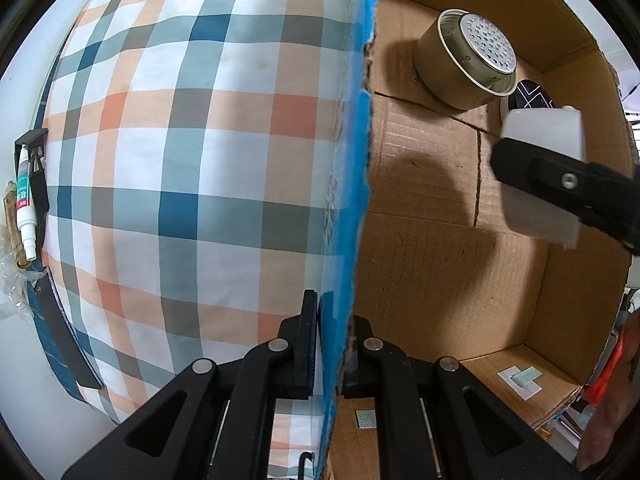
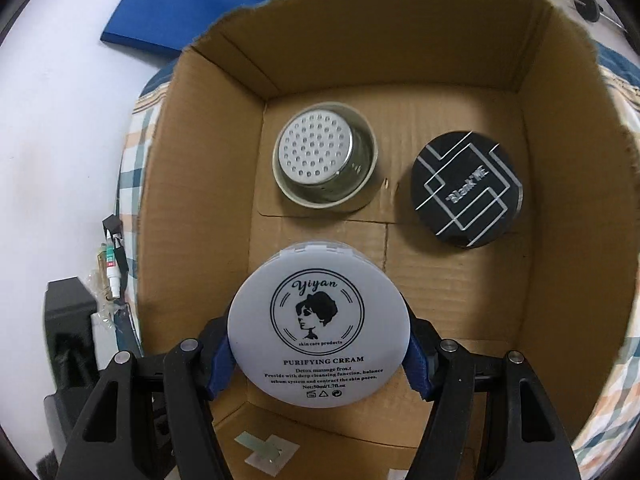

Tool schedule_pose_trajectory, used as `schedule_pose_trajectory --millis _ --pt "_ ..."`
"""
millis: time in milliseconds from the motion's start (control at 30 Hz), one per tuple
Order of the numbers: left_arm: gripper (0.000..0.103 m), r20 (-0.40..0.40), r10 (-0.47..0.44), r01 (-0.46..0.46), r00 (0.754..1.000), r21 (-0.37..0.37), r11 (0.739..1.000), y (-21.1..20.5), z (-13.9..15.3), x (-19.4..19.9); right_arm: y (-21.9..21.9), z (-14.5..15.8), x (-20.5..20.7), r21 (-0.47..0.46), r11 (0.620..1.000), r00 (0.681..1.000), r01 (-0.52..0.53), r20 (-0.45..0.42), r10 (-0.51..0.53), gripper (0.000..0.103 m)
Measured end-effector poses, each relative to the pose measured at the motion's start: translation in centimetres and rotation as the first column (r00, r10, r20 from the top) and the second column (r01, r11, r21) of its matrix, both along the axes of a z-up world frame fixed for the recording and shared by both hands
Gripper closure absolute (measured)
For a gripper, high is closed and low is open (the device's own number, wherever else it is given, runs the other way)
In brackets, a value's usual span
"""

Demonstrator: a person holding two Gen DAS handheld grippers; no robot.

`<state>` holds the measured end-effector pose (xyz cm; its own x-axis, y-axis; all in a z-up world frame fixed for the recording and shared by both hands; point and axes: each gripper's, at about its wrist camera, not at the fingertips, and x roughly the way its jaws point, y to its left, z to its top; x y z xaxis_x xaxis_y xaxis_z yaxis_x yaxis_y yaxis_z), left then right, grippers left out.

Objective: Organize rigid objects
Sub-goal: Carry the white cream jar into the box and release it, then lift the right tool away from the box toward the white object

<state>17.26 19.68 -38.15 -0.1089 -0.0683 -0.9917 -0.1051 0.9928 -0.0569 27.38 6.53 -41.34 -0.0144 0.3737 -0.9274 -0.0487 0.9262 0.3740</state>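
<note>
**A:** So where are we at? Our right claw (image 2: 320, 344) is clamped on the white cream jar (image 2: 319, 330), blue pads (image 2: 219, 368) pressing both sides of the round lid, the one with the "Yiyan" portrait logo and "PURIFYING CREAM" printed on it. It's held above the floor of the open cardboard box (image 2: 200, 208), on the near side.

**B:** Yep, and the left view shows the same jar (image 1: 544, 172) from the side, up in the air inside the box with the black claw finger across it. Our left claw (image 1: 334, 344) is pinched shut on the box's blue-edged side wall (image 1: 362, 160), one finger outside, one inside.

**A:** What's already in there?

**B:** Two things at the far end of the box floor: a tan tin with a perforated metal insert (image 2: 325, 156) on the left, and a black round tin (image 2: 467, 189) with silver line art to its right. They sit near each other, not touching.

**A:** And the surroundings?

**B:** The box sits on a plaid cloth (image 1: 192, 152) in orange, teal and white. Beyond the cloth is a white tabletop (image 2: 60, 128). There's a small white tube (image 1: 25, 204) lying off the cloth's edge, plus some crinkly clear wrap nearby. In the right view a blue flat thing (image 2: 176, 16) lies behind the box.
</note>
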Motion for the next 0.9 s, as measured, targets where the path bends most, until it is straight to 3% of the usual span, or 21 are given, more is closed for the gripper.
schedule_pose_trajectory --millis 267,333,367,400,667,900 --pt "0.098 -0.002 -0.004 0.004 1.000 -0.001 1.000 0.1 -0.2 0.0 1.3 -1.5 0.4 -0.005 1.000 0.999 -0.028 -0.022 0.028 0.032" --pt "0.098 -0.002 -0.003 0.003 1.000 0.001 1.000 0.1 -0.2 0.0 1.1 -1.7 0.4 -0.004 1.000 0.999 -0.023 -0.025 0.023 0.019" --pt "0.098 -0.002 -0.001 0.001 1.000 -0.001 1.000 0.1 -0.3 0.0 0.9 -1.6 0.4 -0.009 1.000 1.000 -0.019 -0.019 0.019 0.008" --pt "0.098 -0.002 -0.001 0.001 1.000 -0.001 1.000 0.1 -0.4 0.0 0.8 -1.5 0.4 -0.014 1.000 1.000 -0.019 -0.015 0.019 0.005" --pt "0.098 -0.003 -0.005 0.005 1.000 -0.001 1.000 0.0 -0.4 -0.2 -0.7 0.9 0.0 -0.163 0.986 0.998 -0.028 0.051 0.037 0.000" --pt "0.098 -0.004 -0.012 0.012 1.000 0.005 1.000 -0.2 -0.4 -0.1 -2.5 4.8 -1.0 -0.295 0.955 0.983 -0.019 0.167 0.072 0.000"
